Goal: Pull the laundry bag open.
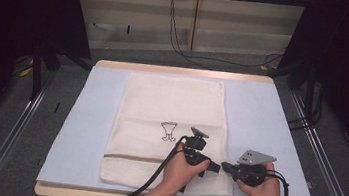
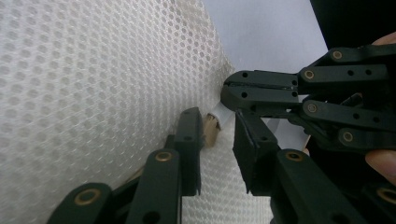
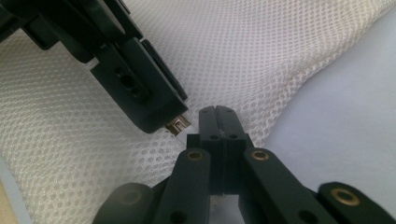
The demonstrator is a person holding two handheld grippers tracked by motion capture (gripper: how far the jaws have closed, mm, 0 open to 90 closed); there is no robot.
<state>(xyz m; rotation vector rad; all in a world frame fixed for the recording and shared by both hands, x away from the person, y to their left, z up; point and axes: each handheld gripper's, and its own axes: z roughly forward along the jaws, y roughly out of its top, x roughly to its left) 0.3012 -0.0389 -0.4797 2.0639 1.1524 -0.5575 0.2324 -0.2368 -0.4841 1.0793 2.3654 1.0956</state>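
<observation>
A white mesh bag (image 1: 171,107) with a small black print lies flat on a pale blue mat (image 1: 270,125). Both grippers meet at the bag's right edge, near its front. My right gripper (image 3: 217,114) is shut on that edge; in the left gripper view it (image 2: 229,91) pinches a small white tab (image 2: 223,113) there. My left gripper (image 2: 215,122) stands open, low over the mesh, with the tan zipper pull (image 2: 210,129) between its jaws, close to the left one. In the high view the left gripper (image 1: 214,167) and right gripper (image 1: 225,165) nearly touch tip to tip.
The mat covers a wooden table (image 1: 186,71) whose front edge runs just under the person's wrists. Metal rails flank the table on both sides. Cables trail from each gripper toward the front. Bare mat lies to the right of the bag.
</observation>
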